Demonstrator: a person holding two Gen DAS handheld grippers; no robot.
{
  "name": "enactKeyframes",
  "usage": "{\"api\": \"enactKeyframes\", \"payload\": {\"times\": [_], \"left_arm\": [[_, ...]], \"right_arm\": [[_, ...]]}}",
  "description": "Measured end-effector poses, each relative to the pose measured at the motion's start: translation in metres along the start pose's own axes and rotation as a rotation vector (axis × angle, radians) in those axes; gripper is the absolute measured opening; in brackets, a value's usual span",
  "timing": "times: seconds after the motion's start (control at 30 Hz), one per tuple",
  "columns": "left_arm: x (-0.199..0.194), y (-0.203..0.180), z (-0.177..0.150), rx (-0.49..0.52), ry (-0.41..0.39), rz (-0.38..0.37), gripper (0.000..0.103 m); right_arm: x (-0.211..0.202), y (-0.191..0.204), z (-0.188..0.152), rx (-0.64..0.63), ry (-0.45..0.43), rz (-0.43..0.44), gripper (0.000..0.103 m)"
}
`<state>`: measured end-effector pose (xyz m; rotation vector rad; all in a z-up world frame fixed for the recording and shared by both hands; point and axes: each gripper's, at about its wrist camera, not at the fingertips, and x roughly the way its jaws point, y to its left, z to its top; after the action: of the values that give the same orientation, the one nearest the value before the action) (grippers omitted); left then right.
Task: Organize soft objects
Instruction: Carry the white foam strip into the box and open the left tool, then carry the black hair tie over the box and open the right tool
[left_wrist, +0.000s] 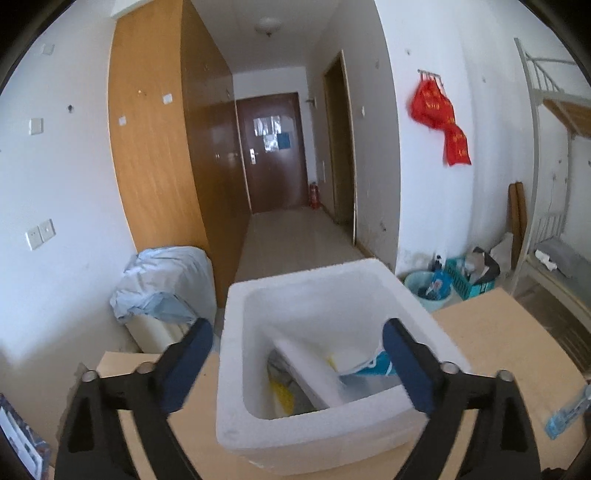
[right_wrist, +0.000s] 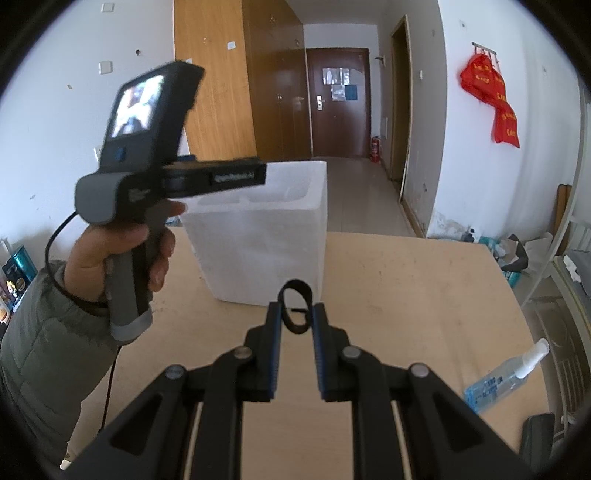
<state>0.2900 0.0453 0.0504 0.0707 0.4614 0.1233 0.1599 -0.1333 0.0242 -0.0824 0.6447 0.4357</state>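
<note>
Foam box (left_wrist: 325, 424); one black loop (right_wrist: 295, 310).

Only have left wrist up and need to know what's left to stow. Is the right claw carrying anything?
Observer: Yes, the right claw is shut on a black elastic band.
Operator: Where is it relative to the foam box?
Observer: Short of it. It is over the bare table, on the near side of the foam box, not over the opening.
Operator: Blue scrap at my right edge, what is it?
Observer: A clear spray bottle with a blue label, lying on its side on the table.
</note>
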Motion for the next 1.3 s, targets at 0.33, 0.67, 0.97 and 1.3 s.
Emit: {"api": "enactKeyframes", "payload": {"times": [0.33, 0.67, 0.97, 1.3], "left_arm": [[-0.053, 0.029, -0.019, -0.049, -0.023, 0.032, 0.095], [-0.116, 0.072, -0.056, -0.148, -0.038, 0.065, 0.097], [-0.136, 0.084, -0.1, -0.223, -0.018, 0.062, 0.097], [-0.107, 0.077, -0.13, -0.243, 0.047, 0.05, 0.098]], "right_arm": [[-0.002, 0.006, 0.005, -0.016, -0.013, 0.009, 0.019], [0.004, 0.031, 0.032, -0.078, -0.046, 0.014, 0.019], [0.005, 0.048, 0.059, -0.128, -0.086, 0.006, 0.019], [0.022, 0.06, 0.081, -0.167, -0.099, -0.022, 0.019]]}}
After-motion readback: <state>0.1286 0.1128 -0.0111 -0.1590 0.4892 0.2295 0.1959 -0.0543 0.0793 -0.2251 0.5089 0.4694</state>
